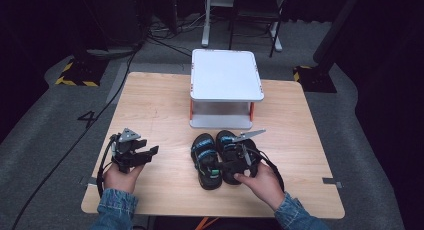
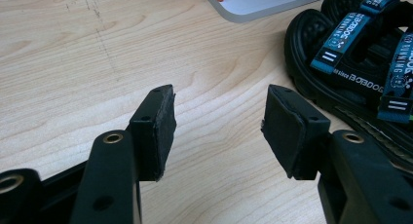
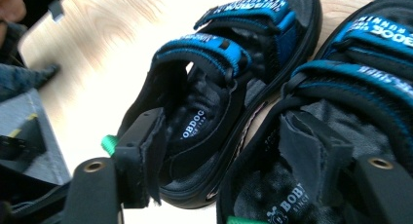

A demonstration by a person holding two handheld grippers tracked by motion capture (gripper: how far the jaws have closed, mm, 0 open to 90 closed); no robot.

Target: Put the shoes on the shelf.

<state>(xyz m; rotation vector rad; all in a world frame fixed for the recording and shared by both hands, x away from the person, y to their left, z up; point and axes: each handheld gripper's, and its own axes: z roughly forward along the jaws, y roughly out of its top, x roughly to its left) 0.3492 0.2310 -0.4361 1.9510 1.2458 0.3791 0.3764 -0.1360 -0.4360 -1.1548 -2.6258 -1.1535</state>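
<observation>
Two black sandals with blue straps lie side by side at the near middle of the tabletop [image 1: 150,105], toes toward the white two-tier stand [image 1: 226,85] behind them, long axes running away from the person; the right gripper [image 3: 234,151] is on the pair, jaws apart, one jaw outside the left sandal [image 1: 205,160] and the other down inside the heel of the right sandal [image 1: 235,155], gripping nothing yet; the left gripper [image 2: 219,126] hovers released over bare wood, the sandals off to its right; the right hand is clearly nearer.
</observation>
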